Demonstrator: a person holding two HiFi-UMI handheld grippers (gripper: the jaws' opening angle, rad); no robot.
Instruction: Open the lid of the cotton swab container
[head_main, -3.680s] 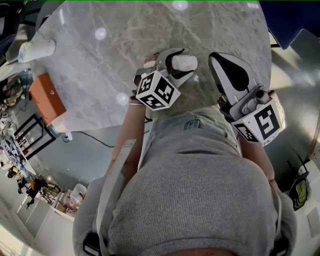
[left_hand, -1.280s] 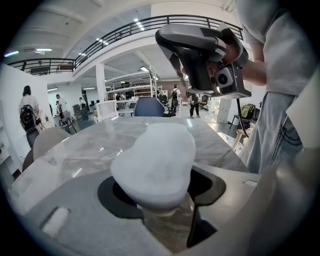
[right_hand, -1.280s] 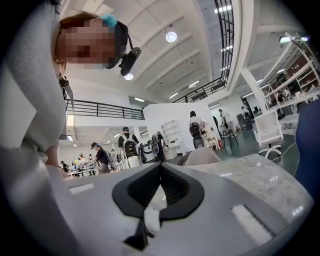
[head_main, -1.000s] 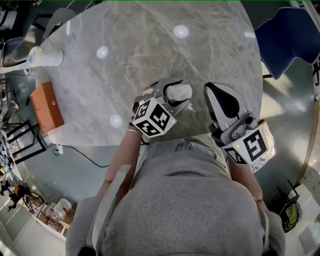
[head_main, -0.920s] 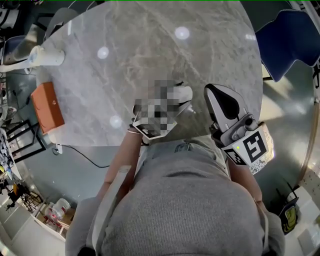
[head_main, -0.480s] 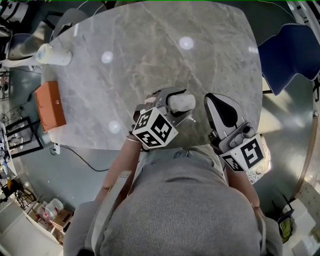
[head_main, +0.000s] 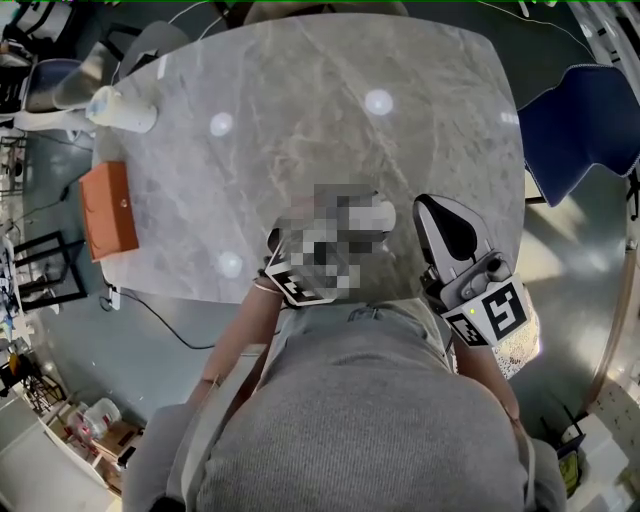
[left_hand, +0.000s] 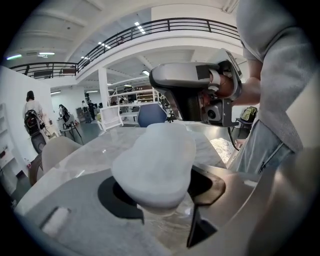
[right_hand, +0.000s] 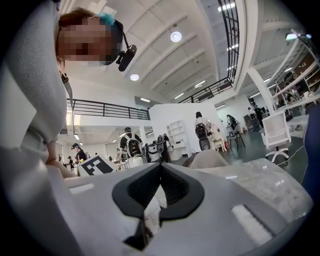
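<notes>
Left gripper (left_hand: 162, 200) pinches the clear-plastic cotton swab container (left_hand: 167, 226) — likely light, slippery; right gripper (right_hand: 160, 167), pressed together, should take the rim of its frosted white lid (left_hand: 155, 167).

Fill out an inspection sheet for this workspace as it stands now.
Surface: grey marble-pattern tabletop, glossy, with lamp reflections.
Job's things: clear cotton swab container with a frosted white lid; the lid looks closed.
Clutter: orange-brown rectangular box and white cylinder, both near the table's left edge.
Grippers: left claw clamped on the container; right claw shut and empty, beside it.
Cables: dark cable on the floor below the table's left side.
Surroundings: blue chair to the right; open hall with people in the background.
</notes>
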